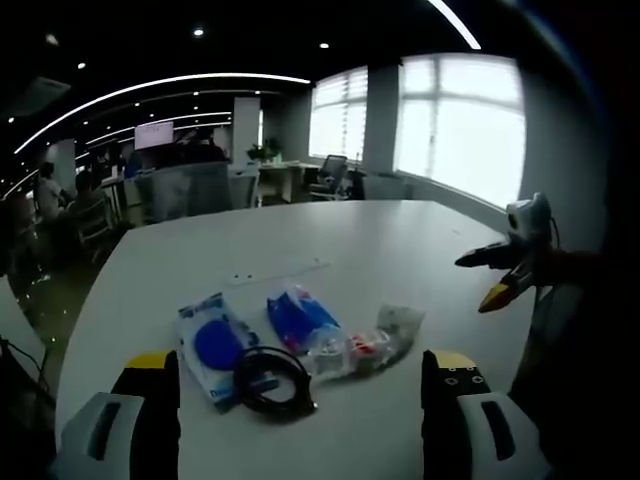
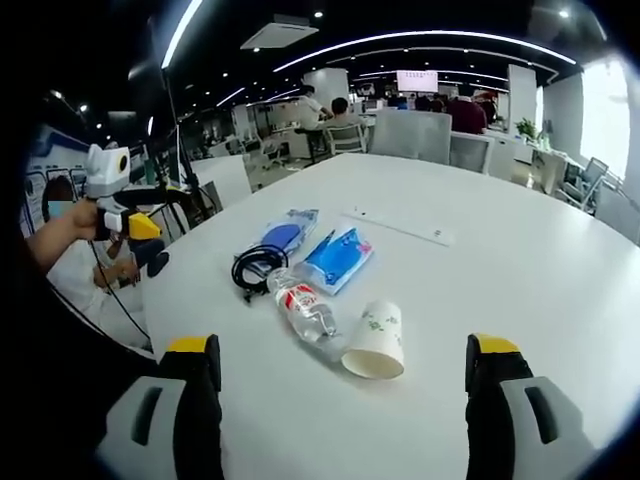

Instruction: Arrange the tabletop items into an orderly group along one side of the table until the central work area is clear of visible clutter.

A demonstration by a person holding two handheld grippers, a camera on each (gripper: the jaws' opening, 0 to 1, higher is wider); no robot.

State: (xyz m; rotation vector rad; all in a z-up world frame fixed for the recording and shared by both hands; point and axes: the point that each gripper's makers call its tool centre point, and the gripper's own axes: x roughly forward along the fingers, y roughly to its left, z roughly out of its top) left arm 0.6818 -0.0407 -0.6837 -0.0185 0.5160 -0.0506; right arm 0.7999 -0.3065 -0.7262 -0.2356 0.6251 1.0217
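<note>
Near the table's (image 1: 400, 240) front edge lie a clear pouch with a blue round item (image 1: 214, 346), a coiled black cable (image 1: 270, 380), a blue packet (image 1: 300, 316), a plastic bottle (image 1: 345, 350) on its side and a tipped paper cup (image 1: 402, 324). My left gripper (image 1: 300, 365) hovers open just before them, nothing between its jaws. The right gripper (image 1: 490, 278) hangs open off the table's right edge. In the right gripper view the cup (image 2: 375, 342), bottle (image 2: 303, 306), packet (image 2: 338, 258), pouch (image 2: 280, 237) and cable (image 2: 254, 268) lie ahead of my open right gripper (image 2: 345, 348); the left gripper (image 2: 148, 245) is at far left.
A thin white strip (image 1: 276, 272) (image 2: 400, 228) lies beyond the items. The white table (image 2: 520, 260) stretches wide and bare behind them. Office chairs (image 2: 410, 135), desks and seated people stand past the far edge; bright windows (image 1: 460, 130) line one wall.
</note>
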